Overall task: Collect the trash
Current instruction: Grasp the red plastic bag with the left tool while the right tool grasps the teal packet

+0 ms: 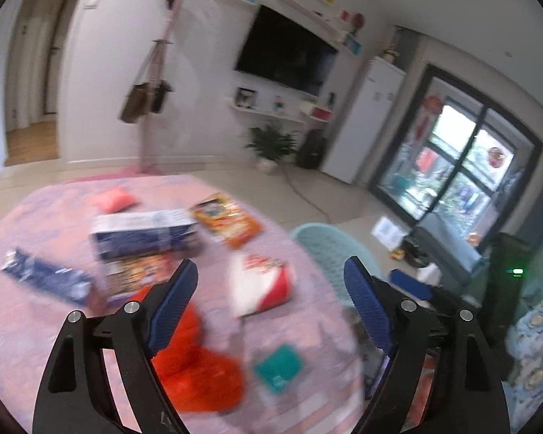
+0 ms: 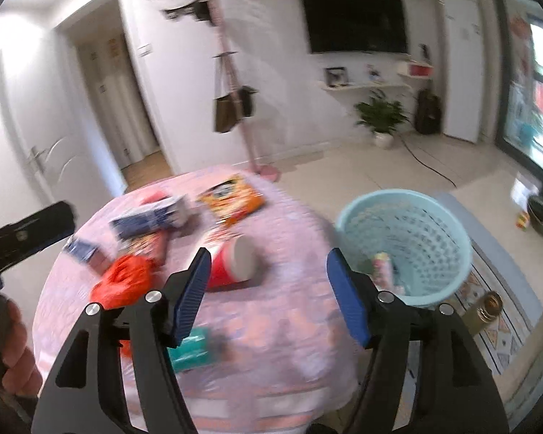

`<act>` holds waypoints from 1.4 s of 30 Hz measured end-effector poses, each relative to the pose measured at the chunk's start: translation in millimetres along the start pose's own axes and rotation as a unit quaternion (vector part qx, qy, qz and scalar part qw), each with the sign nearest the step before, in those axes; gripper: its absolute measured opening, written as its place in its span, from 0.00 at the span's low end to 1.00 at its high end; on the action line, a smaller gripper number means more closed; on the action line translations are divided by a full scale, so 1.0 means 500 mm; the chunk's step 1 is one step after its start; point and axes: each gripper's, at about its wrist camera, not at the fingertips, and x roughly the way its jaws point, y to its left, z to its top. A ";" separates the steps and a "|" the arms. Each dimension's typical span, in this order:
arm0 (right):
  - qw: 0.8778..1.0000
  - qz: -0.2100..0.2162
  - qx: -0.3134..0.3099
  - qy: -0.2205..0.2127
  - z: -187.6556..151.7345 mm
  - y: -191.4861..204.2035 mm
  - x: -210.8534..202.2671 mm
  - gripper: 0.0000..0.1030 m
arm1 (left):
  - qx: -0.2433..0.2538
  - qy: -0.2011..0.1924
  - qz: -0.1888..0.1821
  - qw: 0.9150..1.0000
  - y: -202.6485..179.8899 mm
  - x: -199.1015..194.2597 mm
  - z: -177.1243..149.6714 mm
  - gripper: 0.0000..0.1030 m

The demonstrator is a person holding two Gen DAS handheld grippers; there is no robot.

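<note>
while both grippers hang above the round table with nothing in them, a few things could go wrong.

on the left side of the table lie a dark blue wrapper and a blue box, with a small red packet behind them. the wrapper is flat and thin, so the jaws may slide over it and pinch the pink cloth instead.

next comes the crumpled red plastic bag. it is soft and loose, so a grab may catch only a bit of it, and it could drag other trash along.

the left gripper has its jaws spread wide and empty. the orange snack bag lies at the far side of the table, and a reach for it could knock the box.

the red and white paper cup lies on its side in the middle. it is round, so a push could make it roll off the table. the teal packet sits near the front edge and could be pushed off.

the right gripper also has its jaws apart and empty.

on the right, the light blue basket stands on the floor just beside the table, with some trash already inside. a drop made too soon would land on the floor, not in it.
</note>
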 end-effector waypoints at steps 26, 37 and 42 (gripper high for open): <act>0.993 0.025 -0.085 0.079 -0.164 0.119 0.090 0.73 | -0.070 0.069 0.114 0.989 0.190 0.090 -0.158 0.75; 0.990 0.021 -0.101 0.093 -0.176 0.131 0.113 0.45 | -0.049 0.048 0.103 0.992 0.180 0.072 -0.168 0.48; 0.992 0.026 -0.097 0.074 -0.172 0.128 0.101 0.42 | -0.034 0.033 0.101 0.994 0.162 0.061 -0.166 0.45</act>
